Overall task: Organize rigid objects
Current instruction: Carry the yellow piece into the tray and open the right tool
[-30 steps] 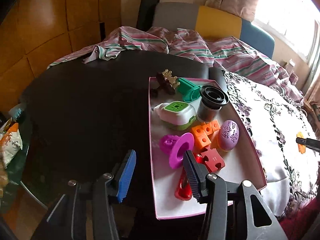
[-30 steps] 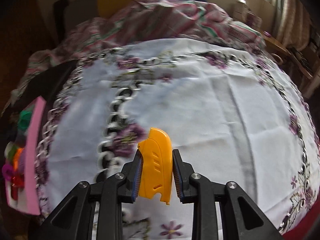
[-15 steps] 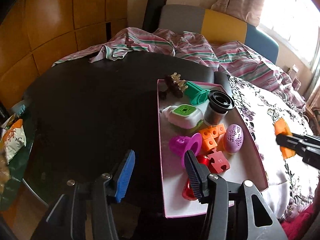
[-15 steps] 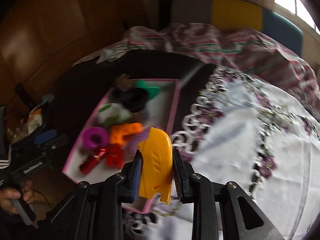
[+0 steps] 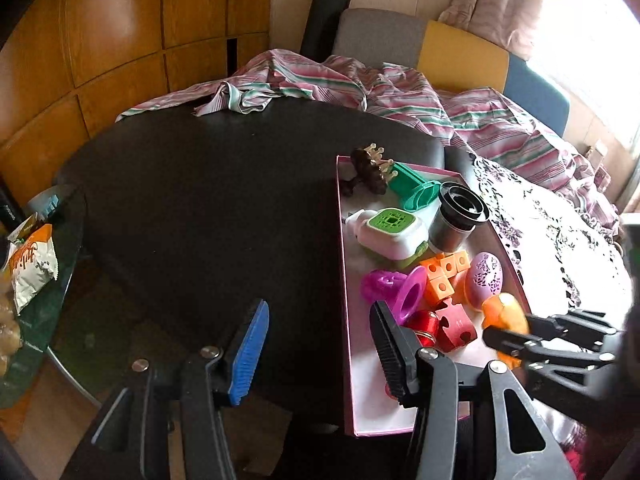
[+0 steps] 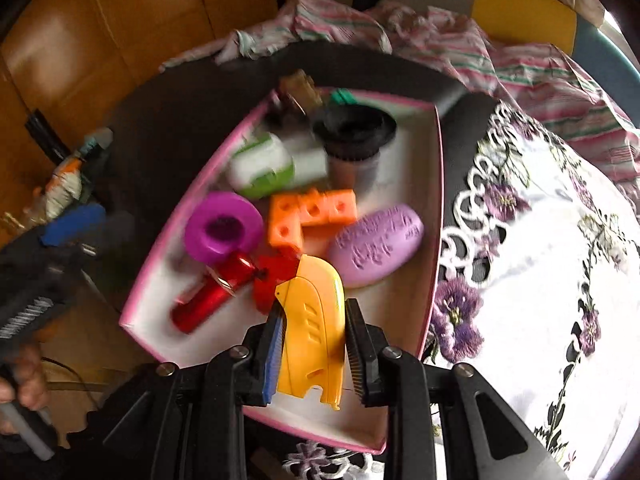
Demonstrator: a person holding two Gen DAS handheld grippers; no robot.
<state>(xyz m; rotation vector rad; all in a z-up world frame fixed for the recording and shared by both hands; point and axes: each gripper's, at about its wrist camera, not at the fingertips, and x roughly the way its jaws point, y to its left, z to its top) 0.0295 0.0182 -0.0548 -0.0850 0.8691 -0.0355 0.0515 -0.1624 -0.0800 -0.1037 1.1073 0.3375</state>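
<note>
A pink-rimmed box (image 6: 436,216) on the dark surface (image 5: 208,200) is filled with toys: a purple egg (image 6: 376,246), orange blocks (image 6: 308,216), a magenta spool (image 6: 222,232). A yellow plastic piece (image 6: 314,332) is gripped by the right tongs (image 6: 312,344) above the box's near end. The left tongs (image 5: 316,344) are held open, empty. Farther contents are blurred.

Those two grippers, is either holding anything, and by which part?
The right gripper holds a yellow plastic piece, pinched across its sides near its lower end. The left gripper is open and empty.
</note>
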